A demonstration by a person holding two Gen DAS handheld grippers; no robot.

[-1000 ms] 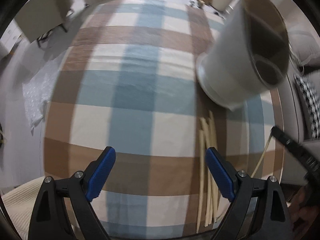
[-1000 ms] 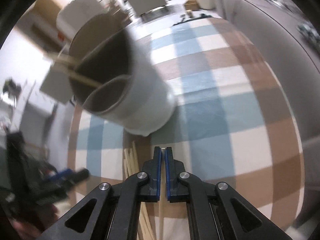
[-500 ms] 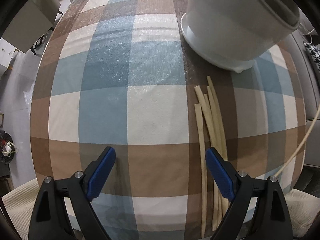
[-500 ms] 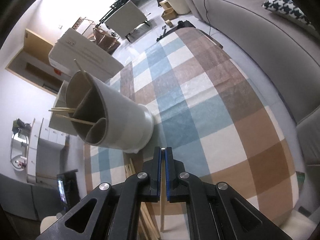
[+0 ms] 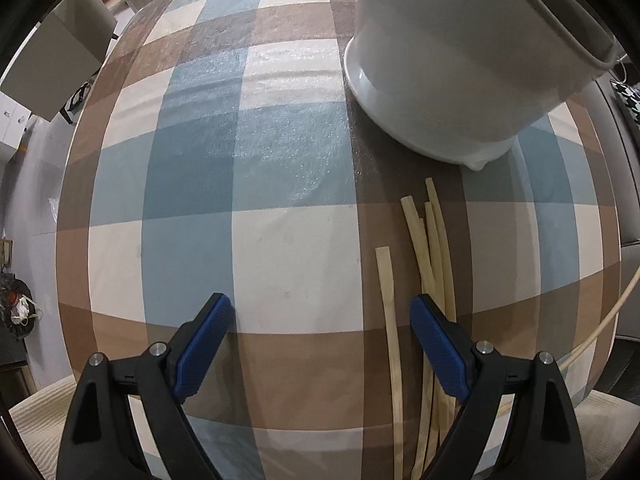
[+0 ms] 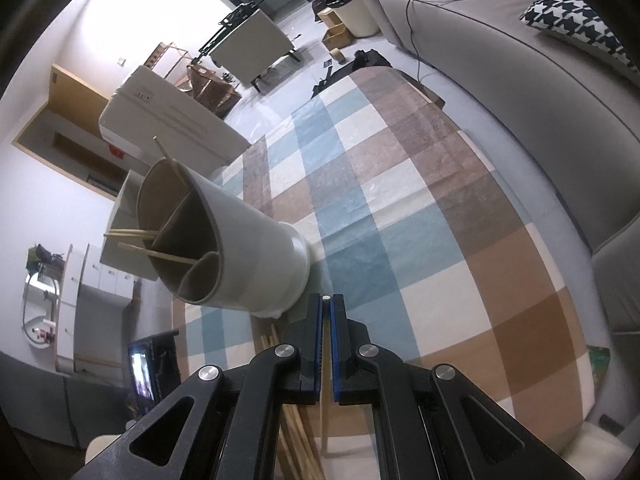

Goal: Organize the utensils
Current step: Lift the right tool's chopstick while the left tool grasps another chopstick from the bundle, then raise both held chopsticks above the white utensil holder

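Note:
A white utensil holder (image 6: 248, 248) with inner dividers stands on the checked tablecloth (image 6: 400, 216) and holds three wooden chopsticks (image 6: 160, 254). It also shows in the left wrist view (image 5: 460, 64). Several loose chopsticks (image 5: 434, 248) lie on the cloth in front of it. My right gripper (image 6: 326, 308) is shut on one chopstick (image 6: 323, 412), raised above the table near the holder's base; that chopstick shows at the right edge of the left wrist view (image 5: 596, 332). My left gripper (image 5: 320, 320) is open and empty, low over the cloth just left of the loose chopsticks.
A grey sofa (image 6: 520, 80) with a houndstooth cushion (image 6: 576, 16) runs along the table's right side. Chairs (image 5: 60, 60) stand beyond the far left edge. The table's near edge (image 5: 280, 456) lies under the left gripper.
The left gripper has moved closer to the table and the loose chopsticks. The right gripper, still shut on its chopstick, has risen and drawn back from the holder.

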